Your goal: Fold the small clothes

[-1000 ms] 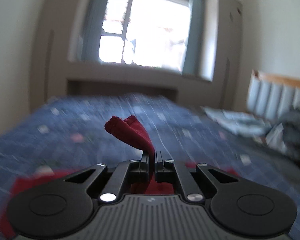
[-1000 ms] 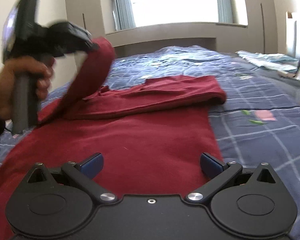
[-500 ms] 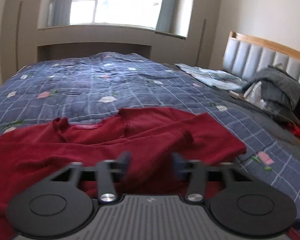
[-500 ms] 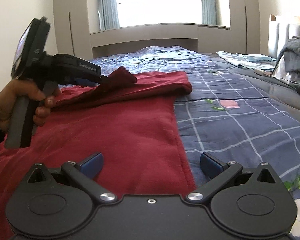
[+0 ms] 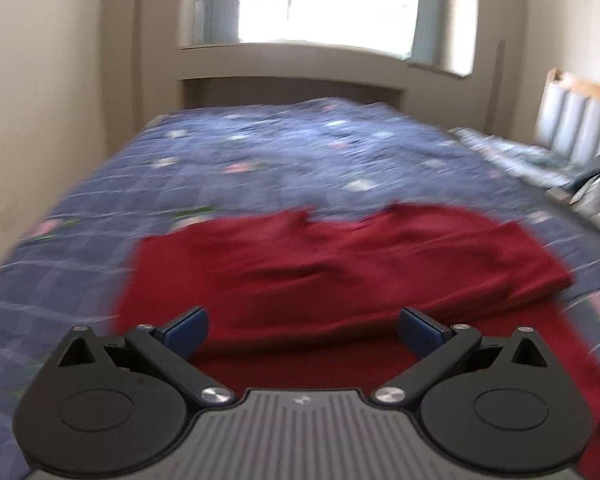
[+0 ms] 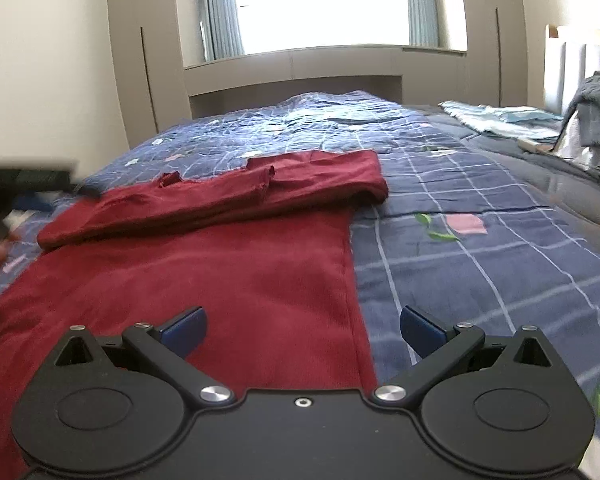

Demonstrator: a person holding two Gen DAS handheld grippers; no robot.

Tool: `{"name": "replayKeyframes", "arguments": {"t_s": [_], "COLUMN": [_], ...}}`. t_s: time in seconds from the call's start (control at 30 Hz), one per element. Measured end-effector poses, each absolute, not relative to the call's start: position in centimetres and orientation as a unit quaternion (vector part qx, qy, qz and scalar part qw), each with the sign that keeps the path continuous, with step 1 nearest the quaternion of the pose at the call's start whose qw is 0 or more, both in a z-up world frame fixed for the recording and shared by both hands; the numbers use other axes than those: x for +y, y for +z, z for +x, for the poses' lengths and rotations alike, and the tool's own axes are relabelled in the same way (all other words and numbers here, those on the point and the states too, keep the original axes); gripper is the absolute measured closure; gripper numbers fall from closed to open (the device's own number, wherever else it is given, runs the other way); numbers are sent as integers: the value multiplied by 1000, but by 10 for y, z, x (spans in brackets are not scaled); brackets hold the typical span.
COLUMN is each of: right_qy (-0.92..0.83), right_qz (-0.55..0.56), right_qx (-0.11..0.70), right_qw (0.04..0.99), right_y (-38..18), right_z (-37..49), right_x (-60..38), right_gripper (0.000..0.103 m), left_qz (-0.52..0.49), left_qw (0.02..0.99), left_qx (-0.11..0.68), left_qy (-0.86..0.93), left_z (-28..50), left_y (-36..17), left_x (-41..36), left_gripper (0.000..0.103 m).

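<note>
A dark red long-sleeved top (image 6: 228, 264) lies flat on the blue checked bedspread (image 6: 480, 248), with both sleeves folded across its upper part (image 6: 260, 192). It also shows, blurred, in the left wrist view (image 5: 340, 272). My left gripper (image 5: 302, 330) is open and empty, low over the top's left half. My right gripper (image 6: 302, 330) is open and empty over the top's lower right edge. The left gripper's body shows blurred at the far left of the right wrist view (image 6: 24, 184).
A pile of grey and dark clothes (image 6: 596, 120) and a light blue folded cloth (image 6: 500, 120) lie at the right by the headboard (image 6: 580, 56). A wall and window sill (image 6: 300, 60) stand beyond the bed's far end.
My left gripper let go of the red sleeve, which now lies folded across the top, opened wide and pulled back to the left. The right gripper stayed open and shifted slightly.
</note>
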State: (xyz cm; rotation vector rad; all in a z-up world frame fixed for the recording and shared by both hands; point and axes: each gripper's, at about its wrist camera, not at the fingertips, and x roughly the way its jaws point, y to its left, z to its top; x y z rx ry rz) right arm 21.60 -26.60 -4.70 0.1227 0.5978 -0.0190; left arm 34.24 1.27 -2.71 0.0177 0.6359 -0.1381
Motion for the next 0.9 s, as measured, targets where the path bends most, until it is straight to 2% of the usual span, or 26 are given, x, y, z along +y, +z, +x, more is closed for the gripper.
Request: {"name": "replayKeyframes", "arguments": {"t_s": [0.27,0.43,0.5,0.63,0.73,0.9], "right_qy": [41,49,43,35,33,35], "right_qz": [125,92,93,98,89,95], "right_qx": [306,285,287,285,289,298], "right_qw": [943,953,953,953,953,949], "right_y": [-35,-30,-32,-38,-44,-52], "right_z": [283,336,353,372,380,396], "right_x": [-281,-266,-262,-255,-250,-247], "right_gripper": [1,14,20,27,35,41], "left_qz": [82,101,113,123,128,148], "left_qw": [929,933,935,937,938,939], "left_qx": [358,344,337,328,321,309], "left_qy": [36,22,19,12,2,-14], "left_z": [343,360,369,386,393,390], "left_y": [-57,-66,-69,-72,-75,-73], "left_x": [88,98,96,94,93,79], "left_gripper": [1,4,18,22,34,76]}}
